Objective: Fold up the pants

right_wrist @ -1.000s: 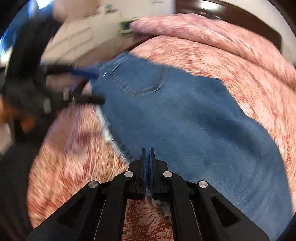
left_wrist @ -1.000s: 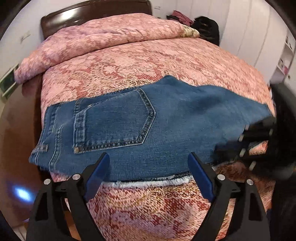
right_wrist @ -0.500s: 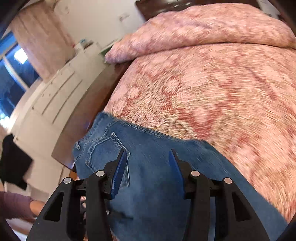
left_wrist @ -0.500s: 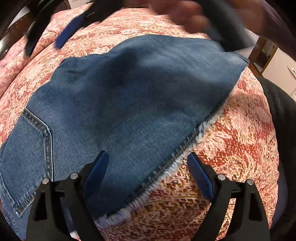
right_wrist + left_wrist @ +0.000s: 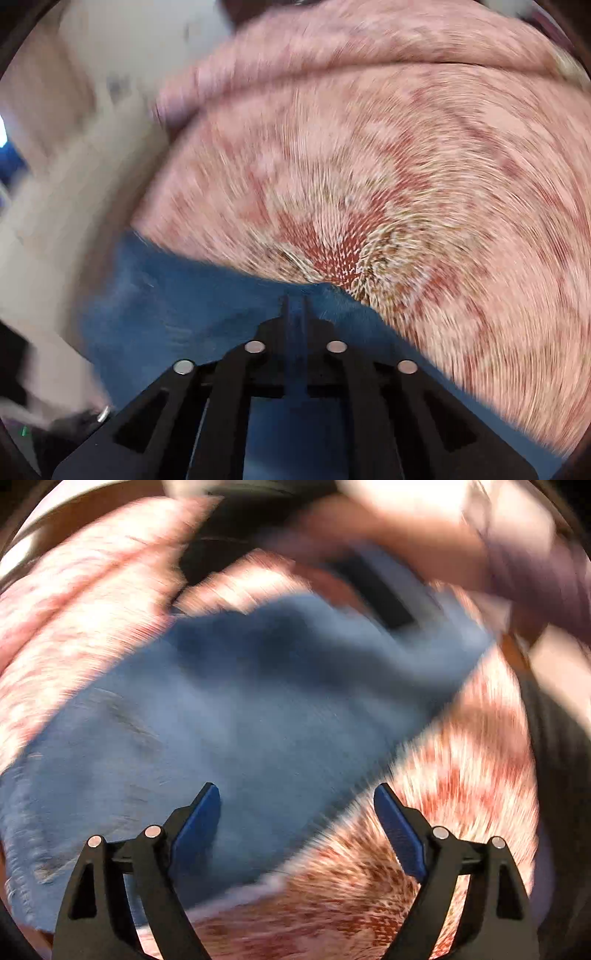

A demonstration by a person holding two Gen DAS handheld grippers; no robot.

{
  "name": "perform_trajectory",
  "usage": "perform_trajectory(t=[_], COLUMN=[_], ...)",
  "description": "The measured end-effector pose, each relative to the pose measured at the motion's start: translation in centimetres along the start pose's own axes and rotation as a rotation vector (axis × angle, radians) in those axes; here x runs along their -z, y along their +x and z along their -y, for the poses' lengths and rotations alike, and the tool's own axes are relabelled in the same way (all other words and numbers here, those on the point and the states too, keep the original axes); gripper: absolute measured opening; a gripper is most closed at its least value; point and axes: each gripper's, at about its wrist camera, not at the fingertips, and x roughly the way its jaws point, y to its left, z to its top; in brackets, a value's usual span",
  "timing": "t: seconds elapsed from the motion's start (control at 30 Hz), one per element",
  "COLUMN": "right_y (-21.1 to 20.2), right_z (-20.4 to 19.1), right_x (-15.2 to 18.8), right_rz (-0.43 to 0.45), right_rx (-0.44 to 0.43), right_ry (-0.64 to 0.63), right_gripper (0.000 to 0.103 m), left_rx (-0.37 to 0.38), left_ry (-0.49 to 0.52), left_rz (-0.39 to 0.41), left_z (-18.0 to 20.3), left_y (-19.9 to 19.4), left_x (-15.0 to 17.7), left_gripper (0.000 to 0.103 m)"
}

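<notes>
Blue denim pants (image 5: pixel 229 716) lie spread on the pink and red patterned bedspread (image 5: pixel 461 797); both views are blurred by motion. My left gripper (image 5: pixel 297 805) is open and empty just above the near frayed hem of the pants. My right gripper (image 5: pixel 294 306) is shut on the far edge of the pants (image 5: pixel 177 310), with denim showing between its tips. In the left wrist view the right gripper (image 5: pixel 384 594) appears as a dark blur with a hand at the far side of the pants.
A pink duvet roll (image 5: pixel 369 48) lies at the head of the bed. Pale cabinets (image 5: pixel 55 184) stand left of the bed. The person's dark clothing (image 5: pixel 554 775) is at the right edge.
My right gripper, open half a second ago, has shut on the far edge of the pants. Both grippers have swung round; my left gripper stays open over the hem.
</notes>
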Motion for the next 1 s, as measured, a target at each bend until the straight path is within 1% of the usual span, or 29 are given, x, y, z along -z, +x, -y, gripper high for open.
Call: perform_trajectory(t=[0.03,0.07,0.1,0.13,0.17,0.2,0.23,0.27,0.3,0.33,0.37,0.4,0.43,0.47,0.5,0.53,0.57,0.6,0.63,0.67,0.7,0.73,0.77,0.8,0.83,0.9,0.93,0.97,1.0], right_y=[-1.5,-3.2,-4.2,-4.8,-5.4,-5.4,-5.6,-5.2,-4.6,-3.6,-3.3,-3.5,-3.8,-4.1,-4.6,-5.2,-6.2,-6.8,-7.8,-8.3,-8.5,-8.8,-8.8,-8.6,-8.1,-7.5,-7.0,-6.7,-6.6], right_z=[0.7,1.7,2.4,3.4,4.3,5.1,5.8,6.3,6.7,6.7,6.5,6.8,7.7,8.6,9.5,9.8,8.9,7.9,6.2,4.9,4.2,3.7,3.8,4.0,4.0,4.4,4.8,5.5,5.5], right_x=[0.7,1.9,3.1,4.3,5.9,6.8,7.9,9.2,10.2,10.9,11.6,12.1,12.4,12.8,13.1,13.3,13.3,13.4,13.7,14.1,14.7,15.5,17.1,18.3,19.9,21.6,22.1,22.8,23.2], right_rz=[0.03,0.059,0.071,0.07,0.07,0.074,0.078,0.062,0.029,-0.019,-0.008,0.0,-0.002,-0.005,-0.007,-0.01,-0.023,-0.029,-0.022,-0.024,-0.037,-0.052,-0.068,-0.093,-0.119,-0.115,-0.102,-0.048,-0.03], right_rx=[-0.014,-0.023,-0.027,-0.022,-0.02,-0.031,-0.044,-0.076,-0.067,-0.017,0.013,0.03,0.014,-0.013,-0.023,-0.004,0.065,0.1,0.056,-0.03,-0.085,-0.163,-0.286,-0.333,-0.345,-0.365,-0.386,-0.443,-0.457], right_ry=[0.047,0.105,0.153,0.202,0.265,0.313,0.363,0.407,0.425,0.414,0.361,0.354,0.416,0.477,0.535,0.55,0.502,0.461,0.408,0.38,0.378,0.41,0.516,0.586,0.639,0.709,0.778,0.867,0.892], right_gripper=[0.02,0.033,0.038,0.039,0.039,0.039,0.039,0.039,0.039,0.036,0.025,0.019,0.01,0.006,0.006,0.006,0.007,0.01,0.01,0.01,0.01,0.01,0.01,0.01,0.01,0.01,0.01,0.01,0.01], left_rx=[-0.037,-0.059,-0.091,-0.142,-0.156,-0.187,-0.244,-0.258,-0.292,-0.283,-0.287,-0.313,-0.339,-0.334,-0.326,-0.345,-0.389,-0.422,-0.425,-0.4,-0.376,-0.364,-0.347,-0.329,-0.301,-0.281,-0.28,-0.271,-0.259], left_ry=[-0.071,-0.11,-0.162,-0.246,-0.281,-0.331,-0.41,-0.472,-0.557,-0.574,-0.533,-0.485,-0.465,-0.485,-0.508,-0.518,-0.517,-0.524,-0.528,-0.525,-0.498,-0.466,-0.425,-0.392,-0.374,-0.382,-0.397,-0.422,-0.439], left_rz=[0.086,0.122,0.159,0.188,0.192,0.192,0.173,0.145,0.079,0.05,0.056,0.056,0.043,0.048,0.054,0.044,0.019,0.014,0.048,0.081,0.112,0.133,0.149,0.155,0.148,0.112,0.096,0.087,0.091], left_z=[-2.1,-3.4,-5.1,-7.8,-9.1,-10.8,-13.0,-14.5,-16.6,-17.2,-16.9,-16.4,-16.0,-16.2,-16.5,-16.1,-15.7,-15.8,-14.6,-14.0,-12.0,-10.7,-9.3,-8.3,-7.6,-7.3,-7.5,-7.8,-8.1], left_y=[-1.8,-2.4,-2.8,-2.8,-2.5,-2.1,-1.1,-0.2,1.4,2.2,2.7,2.9,3.1,3.1,2.8,2.7,2.4,1.1,0.0,-1.3,-2.4,-3.1,-3.6,-3.8,-3.6,-2.8,-2.5,-2.3,-2.4], left_x=[-0.9,-1.5,-2.2,-3.2,-3.6,-3.7,-3.8,-3.5,-2.6,-1.2,-0.7,-0.7,-0.7,-0.8,-1.0,-1.2,-1.5,-0.2,-0.4,-0.2,-0.1,-0.2,-0.1,0.0,0.2,0.6,0.8,1.0,1.1], left_gripper=[0.089,0.092,0.092,0.092,0.092,0.092,0.092,0.092,0.091,0.087,0.087,0.088,0.088,0.088,0.086,0.086,0.086,0.085,0.086,0.088,0.09,0.095,0.097,0.098,0.098,0.098,0.098,0.098,0.098])
